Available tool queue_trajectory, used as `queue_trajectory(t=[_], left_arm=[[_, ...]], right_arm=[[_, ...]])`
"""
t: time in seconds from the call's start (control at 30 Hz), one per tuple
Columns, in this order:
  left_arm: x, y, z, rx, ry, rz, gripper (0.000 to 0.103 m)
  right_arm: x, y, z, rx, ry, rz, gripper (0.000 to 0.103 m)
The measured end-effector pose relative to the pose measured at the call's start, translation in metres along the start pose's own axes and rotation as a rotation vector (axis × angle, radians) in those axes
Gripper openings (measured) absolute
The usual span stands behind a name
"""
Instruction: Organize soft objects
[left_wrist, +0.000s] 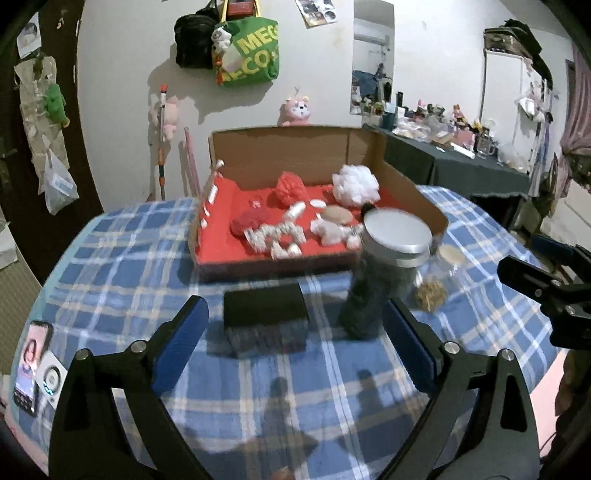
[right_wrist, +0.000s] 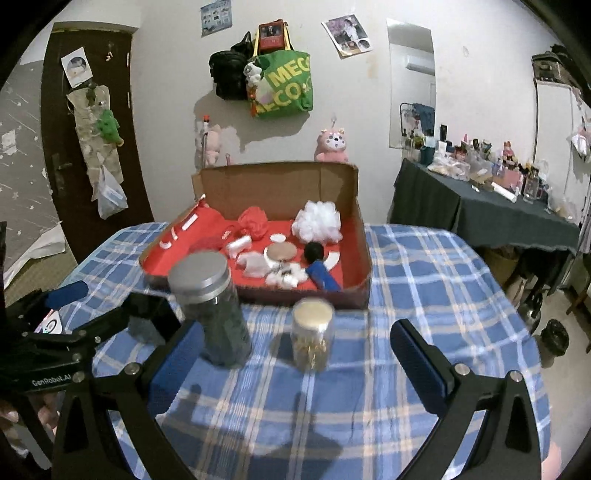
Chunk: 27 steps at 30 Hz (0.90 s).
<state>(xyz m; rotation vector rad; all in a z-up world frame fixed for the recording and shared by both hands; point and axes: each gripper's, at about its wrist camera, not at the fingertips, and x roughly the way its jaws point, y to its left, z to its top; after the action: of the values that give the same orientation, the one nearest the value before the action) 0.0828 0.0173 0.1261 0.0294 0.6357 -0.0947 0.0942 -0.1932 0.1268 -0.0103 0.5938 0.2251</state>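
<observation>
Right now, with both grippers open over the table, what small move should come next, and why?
Probably ease the right gripper forward over the small jar toward the cardboard box. Both grippers hold nothing, the left gripper faces a black box and the tall jar, and the soft things, like the white puff and red puff, lie in the box beyond.

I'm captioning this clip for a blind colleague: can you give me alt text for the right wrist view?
The open right gripper hovers over a blue plaid tablecloth, facing a small clear jar and a taller dark jar with a silver lid. Behind them, a red-lined cardboard box holds a white pouf, a red pouf and cotton pieces.
</observation>
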Motion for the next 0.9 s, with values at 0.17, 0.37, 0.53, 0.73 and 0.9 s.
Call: queue_trajectory(t=[0.17,0.37,0.53,0.73,0.9], left_arm=[[0.018,-0.008,-0.026,0.002,0.056,-0.007,0.096],[0.056,-0.008,-0.046,-0.021,0.156,-0.001,0.096],[0.079,-0.008,-0.054,-0.028,0.216,0.004,0.096],[0.093,-0.01,-0.06,-0.022,0.262,0.026,0.099],[0.095,-0.009,-0.061,-0.039,0.266,0.043,0.103]], right_arm=[[0.025,-0.001,-0.031,0.013,0.066,0.01,0.103],[0.067,-0.005,-0.057,0.026,0.186,0.013,0.103],[0.087,-0.01,-0.066,0.022,0.24,-0.012,0.103],[0.101,-0.016,-0.071,0.026,0.293,-0.058,0.103],[0.103,-0.016,-0.071,0.022,0.299,-0.071,0.103]])
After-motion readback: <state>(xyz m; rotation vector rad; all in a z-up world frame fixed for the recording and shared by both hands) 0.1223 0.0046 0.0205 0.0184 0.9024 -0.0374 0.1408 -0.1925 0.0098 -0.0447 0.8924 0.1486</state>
